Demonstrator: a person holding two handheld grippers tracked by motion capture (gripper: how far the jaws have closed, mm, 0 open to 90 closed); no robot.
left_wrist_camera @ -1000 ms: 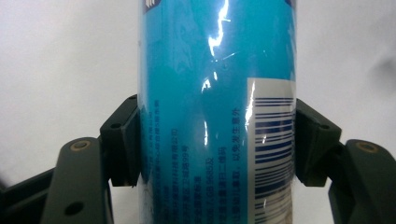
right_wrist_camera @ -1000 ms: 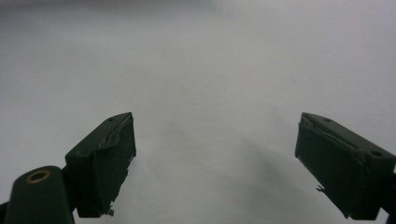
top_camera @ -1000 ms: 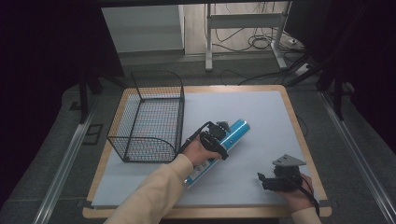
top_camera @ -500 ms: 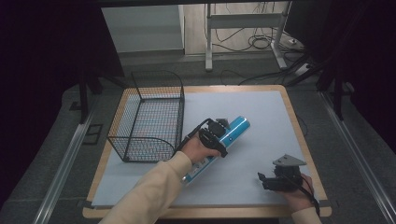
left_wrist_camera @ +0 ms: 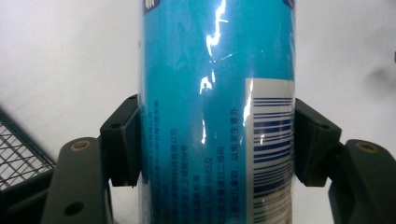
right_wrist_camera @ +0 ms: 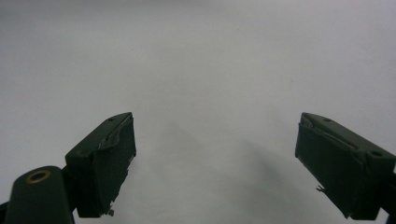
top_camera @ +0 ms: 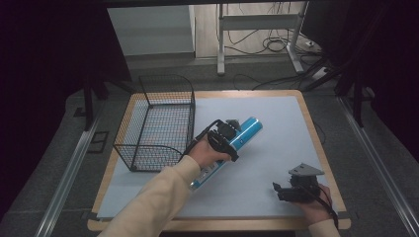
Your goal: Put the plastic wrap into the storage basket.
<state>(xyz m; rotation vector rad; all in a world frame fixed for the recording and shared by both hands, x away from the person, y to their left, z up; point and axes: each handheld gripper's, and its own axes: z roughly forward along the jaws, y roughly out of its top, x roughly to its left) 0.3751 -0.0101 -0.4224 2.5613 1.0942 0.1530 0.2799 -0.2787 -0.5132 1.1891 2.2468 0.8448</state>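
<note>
The left gripper (top_camera: 228, 137) is clamping the blue can (left_wrist_camera: 217, 112) beside the wire basket (top_camera: 163, 123); the right gripper (right_wrist_camera: 215, 163) is resting wide apart over the white mat (top_camera: 276, 128).

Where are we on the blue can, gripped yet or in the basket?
Done: the left tongs are shut on the blue can, pads pressing both its sides. In hand: the can lies slantwise on the white mat, beside the wire basket, not in it. Left: probably lifting it over. The right tongs rest open near the mat's front edge.
</note>
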